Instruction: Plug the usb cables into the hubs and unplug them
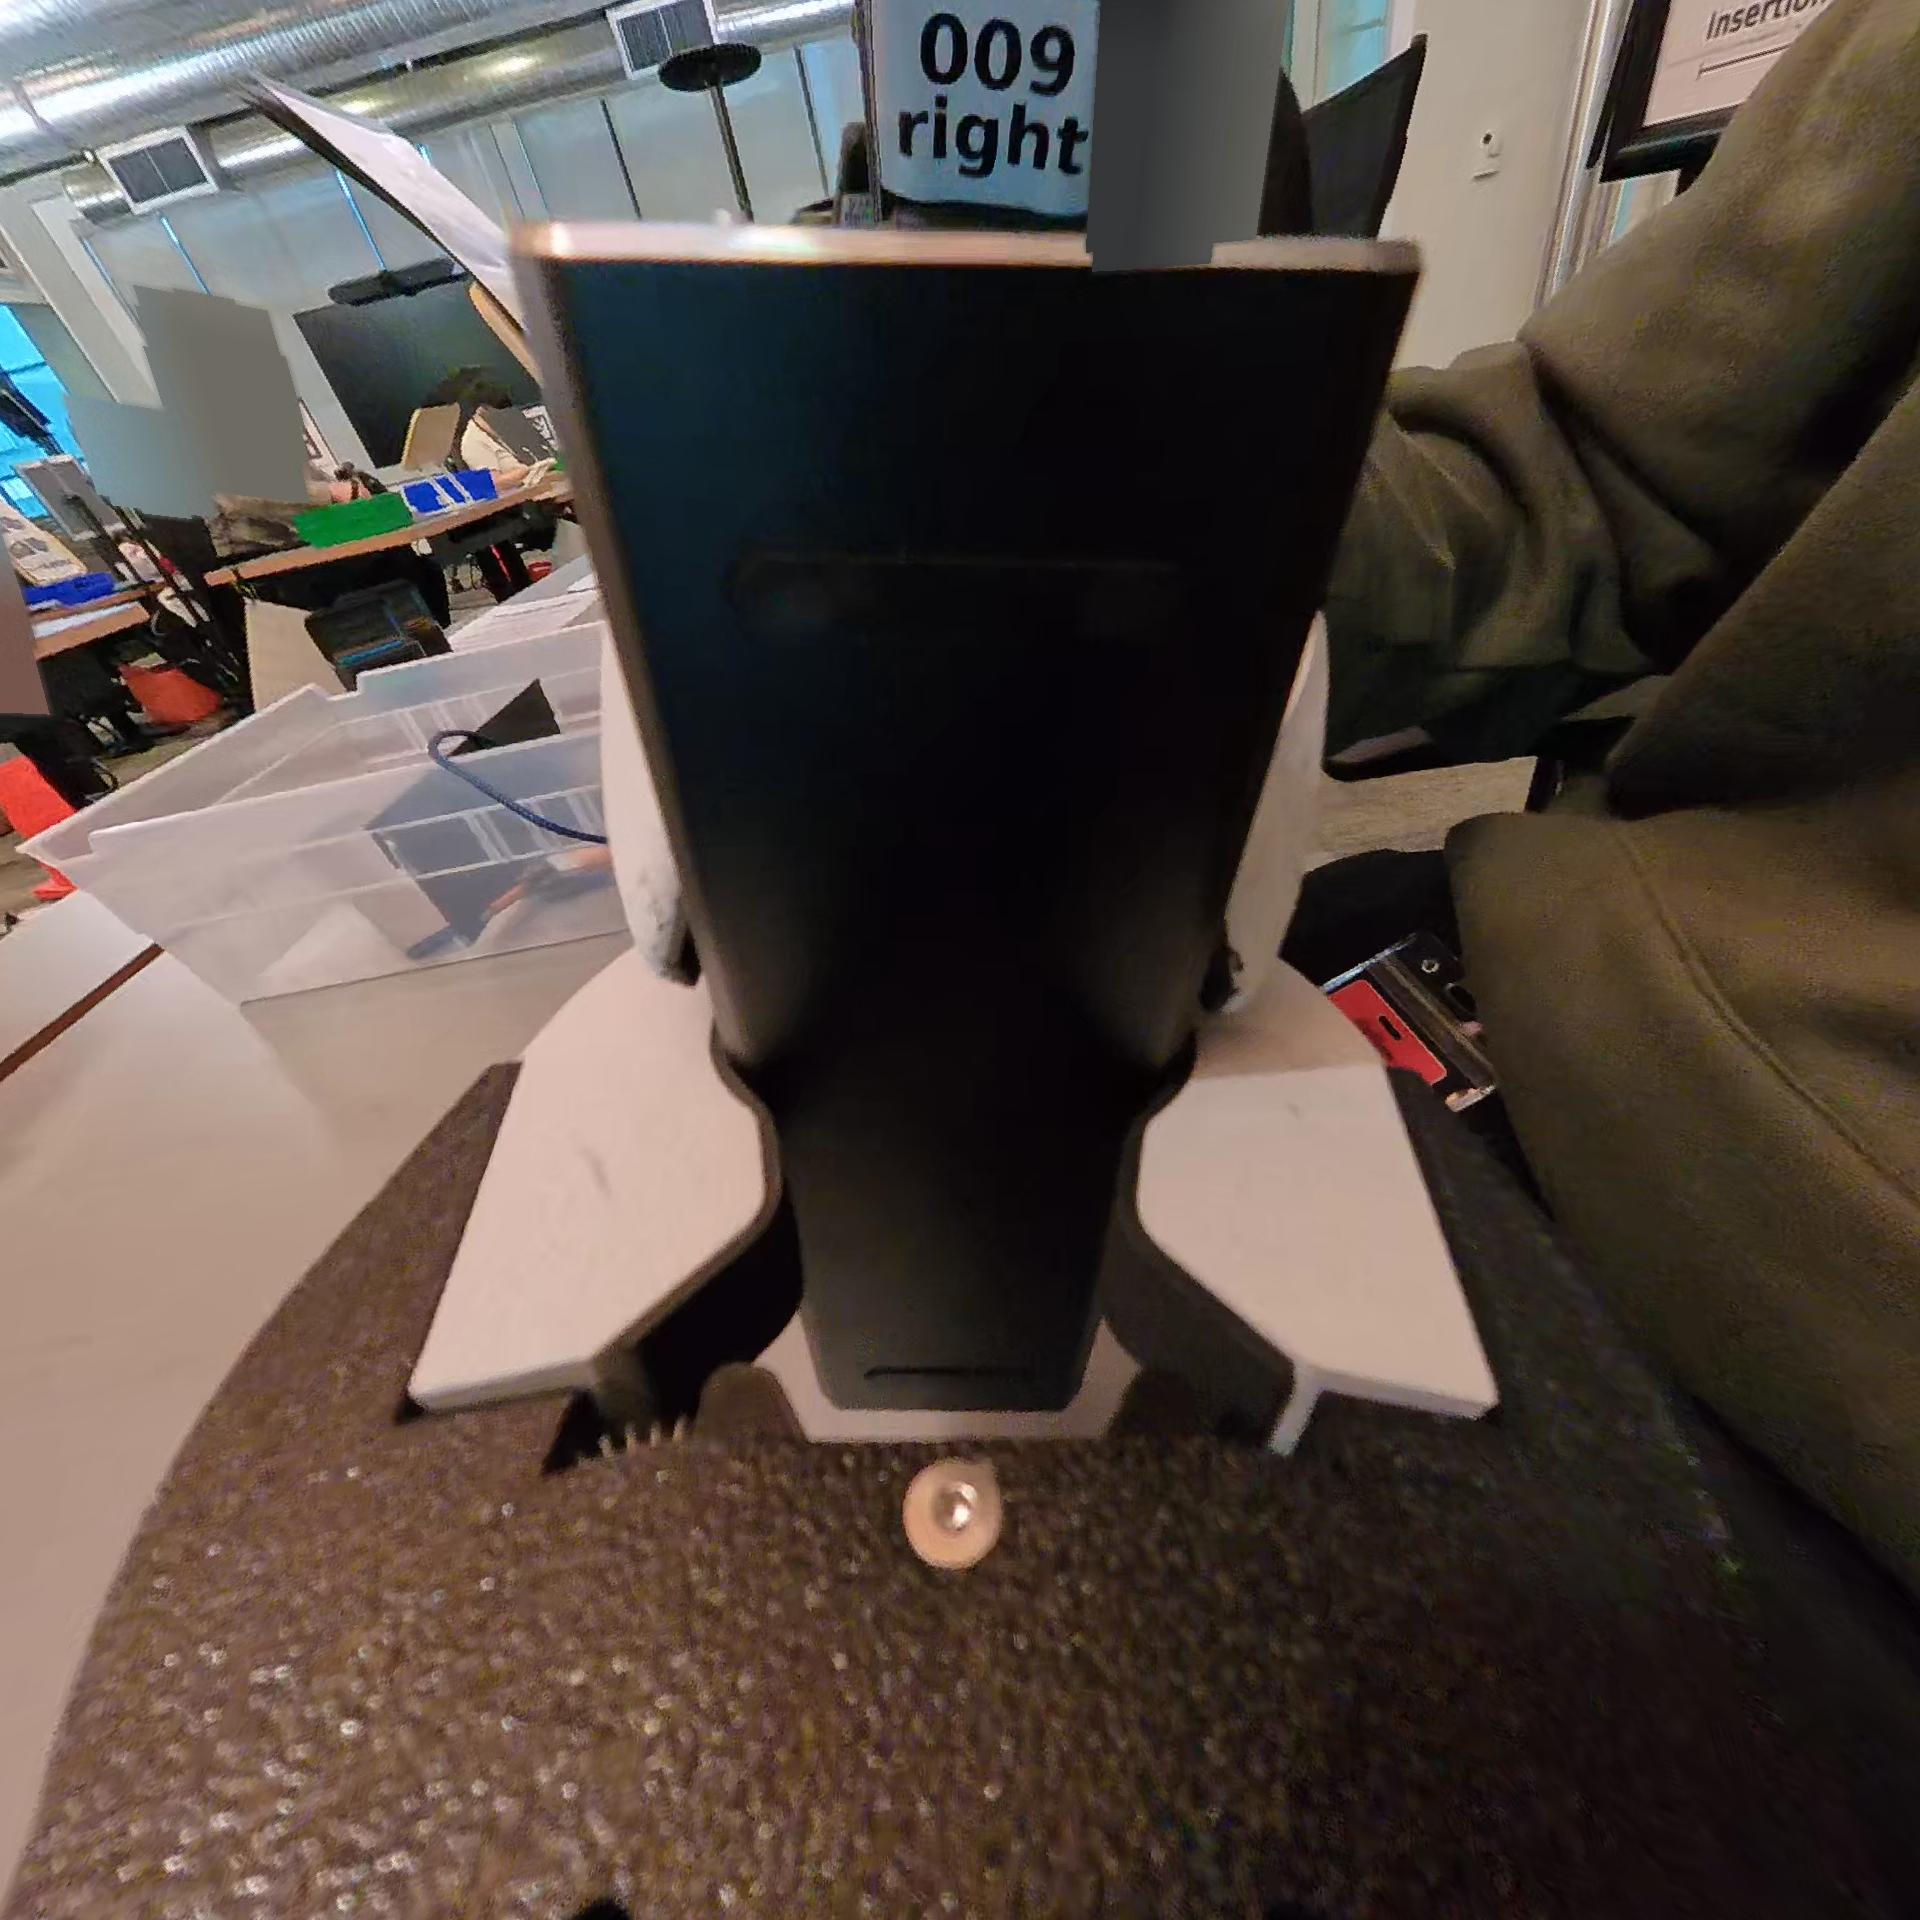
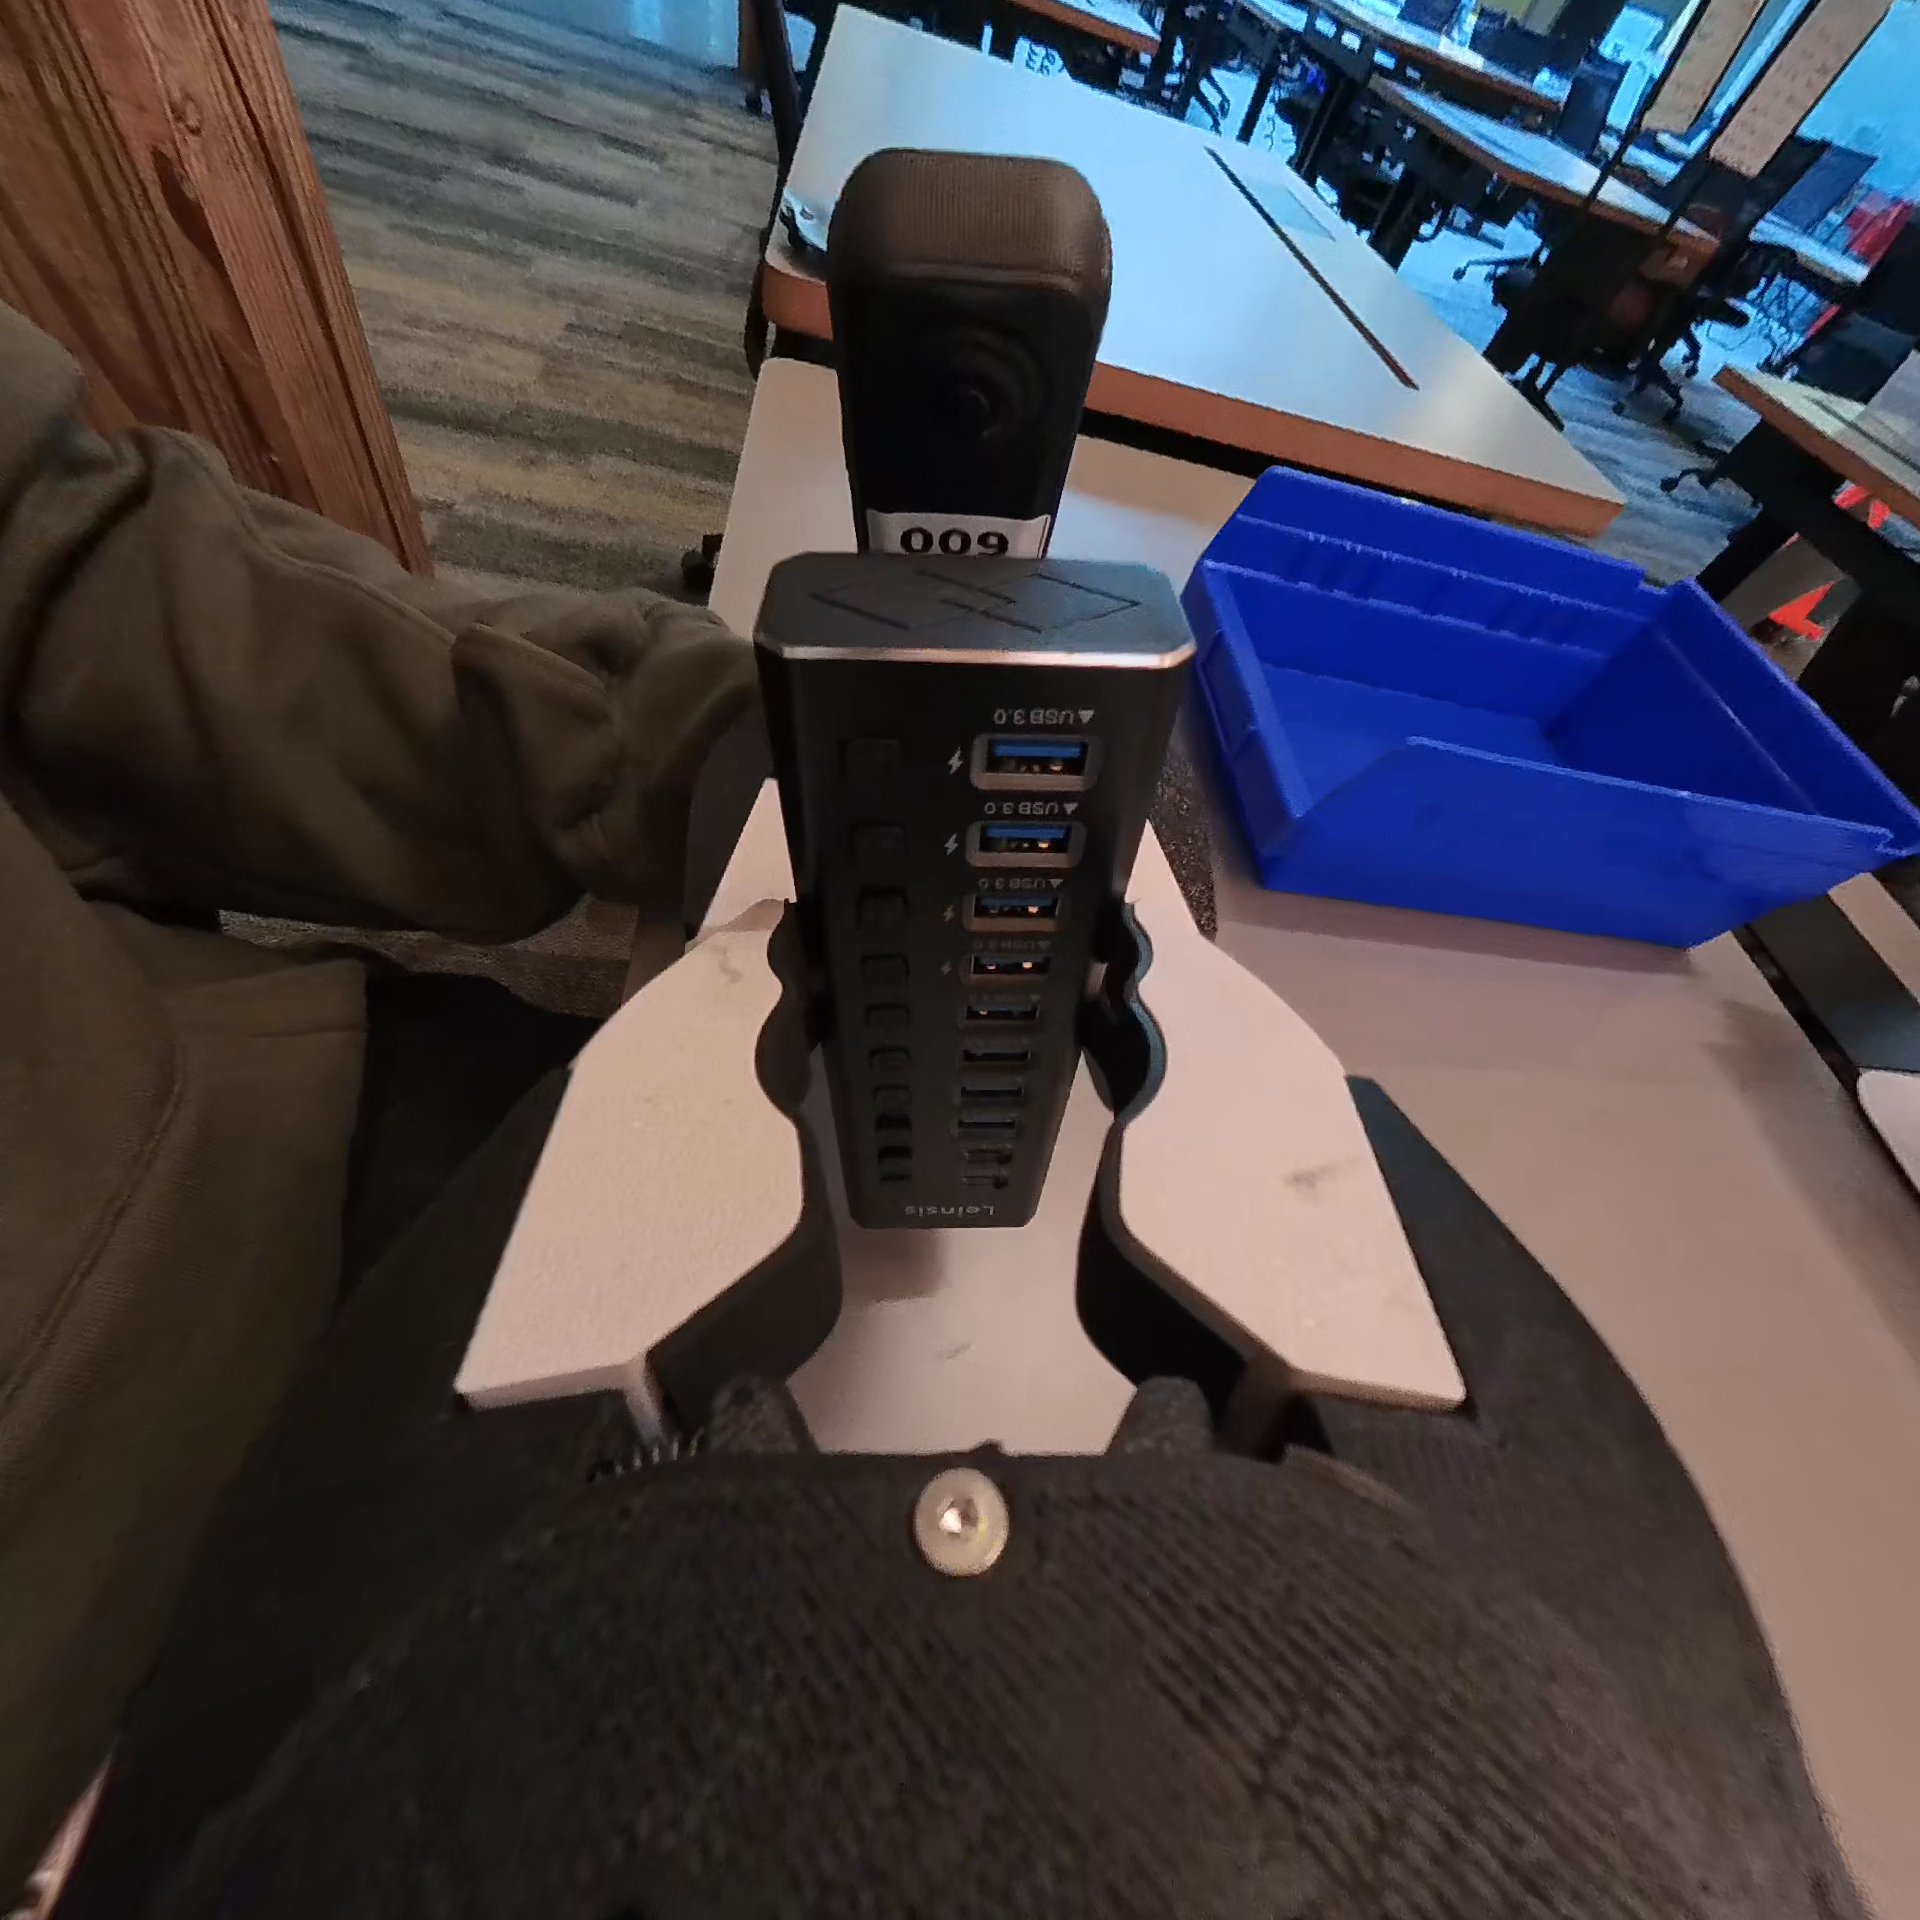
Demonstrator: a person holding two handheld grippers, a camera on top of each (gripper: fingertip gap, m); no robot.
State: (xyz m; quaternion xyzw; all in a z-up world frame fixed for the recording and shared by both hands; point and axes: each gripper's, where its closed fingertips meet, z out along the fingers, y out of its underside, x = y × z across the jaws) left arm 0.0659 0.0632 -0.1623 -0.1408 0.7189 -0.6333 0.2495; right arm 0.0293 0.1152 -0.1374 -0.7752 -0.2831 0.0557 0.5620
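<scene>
A black USB hub stands upright between both grippers. In the left wrist view its plain back fills the middle, and my left gripper is shut on its sides with white fingertips. In the right wrist view its face shows a column of several ports, the upper ones blue. My right gripper is shut on its lower half. Each view shows the other gripper's black camera just beyond the hub, in the left wrist view and in the right wrist view. No USB cable is in either gripper.
Clear plastic bins holding a blue cable stand on the white table at left. An empty blue bin sits to the right. A person's olive sleeve is close by the hub. A red-tagged metal part lies nearby. My hands' fingertips stand some 6 cm from each other.
</scene>
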